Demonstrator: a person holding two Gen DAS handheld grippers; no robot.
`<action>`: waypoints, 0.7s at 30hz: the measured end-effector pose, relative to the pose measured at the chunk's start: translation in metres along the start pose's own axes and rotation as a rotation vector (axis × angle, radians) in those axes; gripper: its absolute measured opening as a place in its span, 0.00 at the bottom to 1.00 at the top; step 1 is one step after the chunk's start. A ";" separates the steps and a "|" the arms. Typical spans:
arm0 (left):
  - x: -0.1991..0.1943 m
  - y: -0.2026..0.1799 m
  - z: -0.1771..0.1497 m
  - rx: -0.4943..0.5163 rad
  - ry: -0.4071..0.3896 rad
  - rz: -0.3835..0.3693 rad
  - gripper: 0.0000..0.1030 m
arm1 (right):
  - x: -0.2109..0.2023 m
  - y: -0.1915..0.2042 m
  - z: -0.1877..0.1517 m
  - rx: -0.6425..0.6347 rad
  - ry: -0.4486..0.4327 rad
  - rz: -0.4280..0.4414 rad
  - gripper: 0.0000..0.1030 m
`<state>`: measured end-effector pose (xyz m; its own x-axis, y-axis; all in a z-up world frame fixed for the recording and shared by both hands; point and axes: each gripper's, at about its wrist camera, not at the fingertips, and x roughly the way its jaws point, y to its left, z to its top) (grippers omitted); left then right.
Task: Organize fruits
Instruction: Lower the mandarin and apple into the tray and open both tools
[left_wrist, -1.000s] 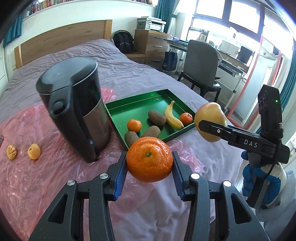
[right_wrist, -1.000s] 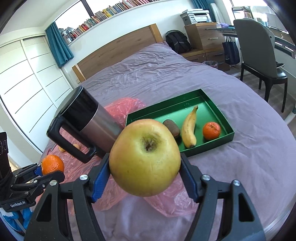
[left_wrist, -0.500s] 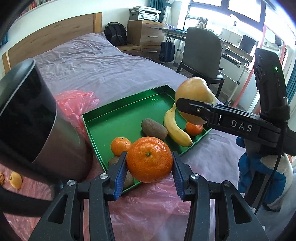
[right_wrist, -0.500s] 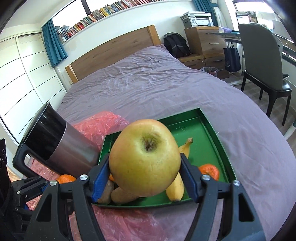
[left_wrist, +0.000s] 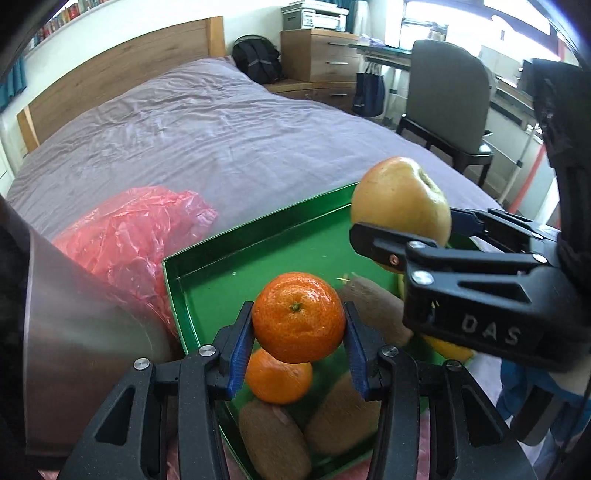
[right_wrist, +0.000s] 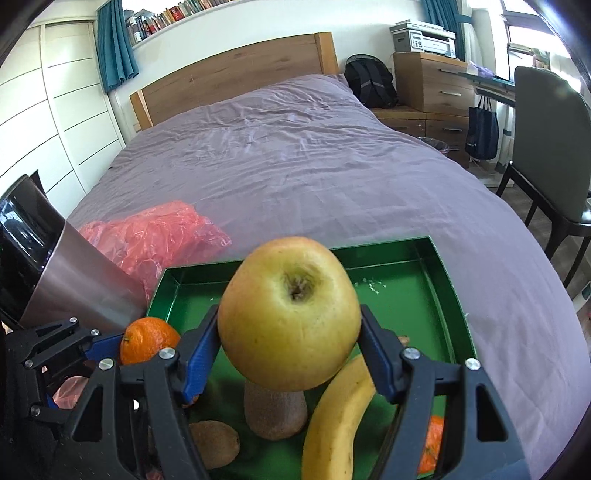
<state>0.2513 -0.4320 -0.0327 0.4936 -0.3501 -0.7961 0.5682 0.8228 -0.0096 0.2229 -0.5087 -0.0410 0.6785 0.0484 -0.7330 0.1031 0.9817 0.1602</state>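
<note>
My left gripper (left_wrist: 298, 341) is shut on a mandarin (left_wrist: 298, 316) and holds it above the near left part of the green tray (left_wrist: 229, 273). My right gripper (right_wrist: 290, 341) is shut on a yellow apple (right_wrist: 290, 314) and holds it above the tray (right_wrist: 406, 291). The apple also shows in the left wrist view (left_wrist: 400, 199), to the right of the mandarin. In the tray lie another mandarin (left_wrist: 279, 376), several kiwis (left_wrist: 275, 439), a banana (right_wrist: 340, 417) and one more mandarin (right_wrist: 430, 445).
A steel and black kettle (right_wrist: 55, 280) stands just left of the tray on a pink plastic bag (right_wrist: 159, 236). The tray sits on a purple bedspread (right_wrist: 314, 166). A chair (right_wrist: 550, 155) and desk stand to the right of the bed.
Both grippers have moved forward with their fruit and now hang over the tray. The kettle has slid to the left edge of both views.
</note>
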 end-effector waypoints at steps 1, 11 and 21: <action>0.004 0.002 -0.001 -0.005 0.006 0.011 0.39 | 0.006 0.002 0.001 -0.019 0.006 -0.006 0.91; 0.037 0.008 -0.010 -0.007 0.063 0.043 0.39 | 0.043 0.013 -0.011 -0.081 0.050 -0.024 0.91; 0.031 -0.003 -0.014 0.034 0.068 0.048 0.41 | 0.046 0.003 -0.022 -0.032 0.069 -0.029 0.92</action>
<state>0.2552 -0.4392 -0.0659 0.4761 -0.2783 -0.8342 0.5671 0.8222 0.0493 0.2377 -0.4998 -0.0888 0.6235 0.0314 -0.7812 0.0980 0.9882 0.1180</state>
